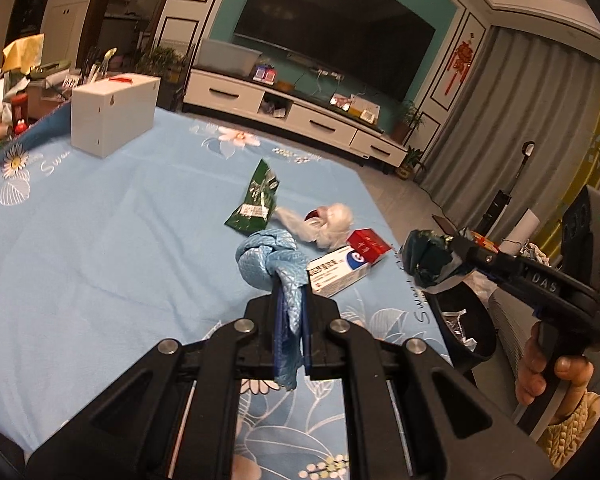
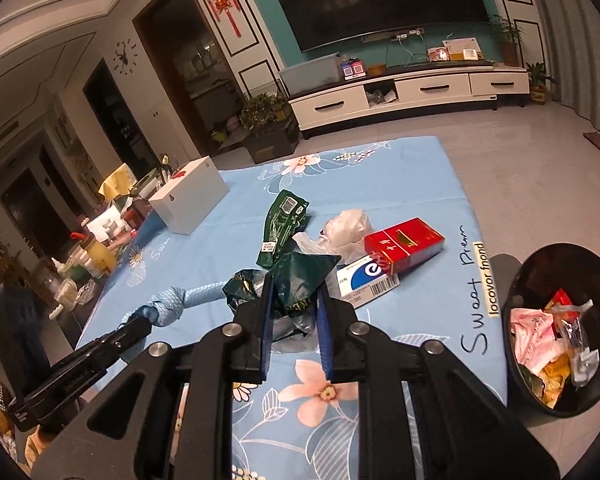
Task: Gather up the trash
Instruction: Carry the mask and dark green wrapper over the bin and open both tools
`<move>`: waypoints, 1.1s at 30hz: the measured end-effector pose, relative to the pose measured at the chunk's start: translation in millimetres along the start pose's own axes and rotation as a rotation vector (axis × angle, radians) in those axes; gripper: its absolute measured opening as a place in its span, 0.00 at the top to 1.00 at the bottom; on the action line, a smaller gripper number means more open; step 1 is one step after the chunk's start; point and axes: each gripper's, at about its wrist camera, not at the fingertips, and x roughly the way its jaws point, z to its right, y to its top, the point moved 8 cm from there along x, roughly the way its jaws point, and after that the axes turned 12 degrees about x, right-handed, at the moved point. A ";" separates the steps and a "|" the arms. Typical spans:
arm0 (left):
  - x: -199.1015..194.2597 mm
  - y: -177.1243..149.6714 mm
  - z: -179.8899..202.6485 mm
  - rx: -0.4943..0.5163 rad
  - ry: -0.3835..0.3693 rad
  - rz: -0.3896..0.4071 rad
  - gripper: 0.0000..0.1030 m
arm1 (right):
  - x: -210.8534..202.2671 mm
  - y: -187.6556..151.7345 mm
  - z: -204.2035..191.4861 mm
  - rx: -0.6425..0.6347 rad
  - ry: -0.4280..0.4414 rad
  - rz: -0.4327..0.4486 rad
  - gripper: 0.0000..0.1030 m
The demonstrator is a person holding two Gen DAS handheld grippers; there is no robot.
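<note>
Holding trash aloft beside the bin point(image 2: 516, 300): left gripper point(image 1: 290, 300) jaws clamped on a blue rag point(image 1: 270, 258), right gripper point(image 2: 294, 312) jaws clamped on a crumpled green bag point(image 2: 296, 276). Either could snag, missing the bin.

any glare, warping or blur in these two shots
Left wrist view: ceiling lights reflect as bright spots in the dark TV screen, fisheye bends the curtains, black corners. Right wrist view: same glare on the TV, warped doorway, dim left side; the bin contents stay fairly sharp.
</note>
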 end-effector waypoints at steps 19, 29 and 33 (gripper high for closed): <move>-20.3 15.5 62.4 0.105 -0.065 0.048 0.92 | -62.1 6.8 45.4 0.068 -0.049 0.106 0.80; -4.9 23.0 105.4 0.172 -0.113 0.040 0.92 | -93.7 15.3 91.9 0.127 -0.116 0.174 0.80; 3.0 27.0 122.5 0.198 -0.132 0.036 0.92 | -103.9 14.8 115.5 0.162 -0.147 0.192 0.80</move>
